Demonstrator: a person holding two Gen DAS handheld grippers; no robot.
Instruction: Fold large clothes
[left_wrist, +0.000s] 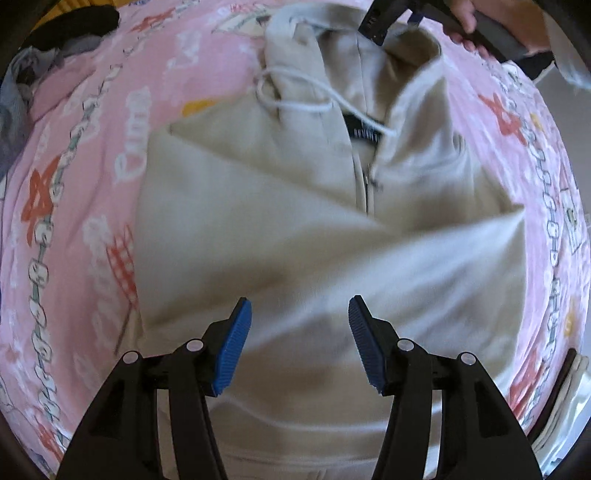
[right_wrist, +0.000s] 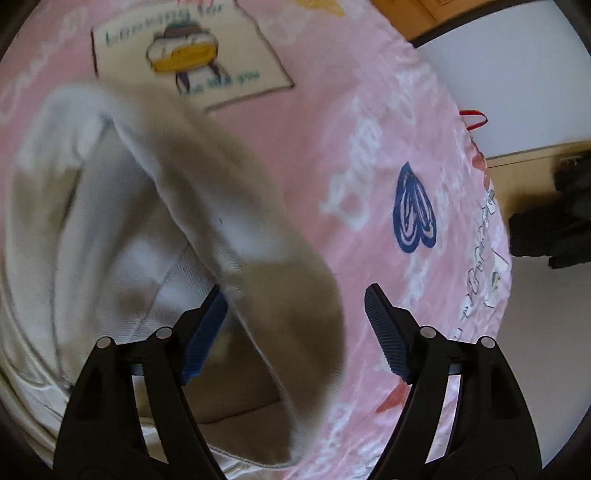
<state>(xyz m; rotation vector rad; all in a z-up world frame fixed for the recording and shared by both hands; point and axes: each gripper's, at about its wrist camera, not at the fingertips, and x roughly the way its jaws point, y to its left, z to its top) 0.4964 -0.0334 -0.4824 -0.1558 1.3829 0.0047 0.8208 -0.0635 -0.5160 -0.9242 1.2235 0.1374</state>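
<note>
Fingers (left_wrist: 236, 347) apart above beige hoodie (left_wrist: 295, 229) on pink bedsheet (left_wrist: 92, 184).

Left wrist camera looks almost straight down over the left hand-held gripper (left_wrist: 300, 332) onto the beige hoodie (left_wrist: 295, 229), spread on the bed's pink sheet (left_wrist: 74, 184), hood at the far side. Right wrist camera tilts steeply down past the right hand-held gripper (right_wrist: 295, 325), close above the bed's edge (right_wrist: 476, 221), floor beyond. Both views share the hoodie and the pink sheet.
</note>
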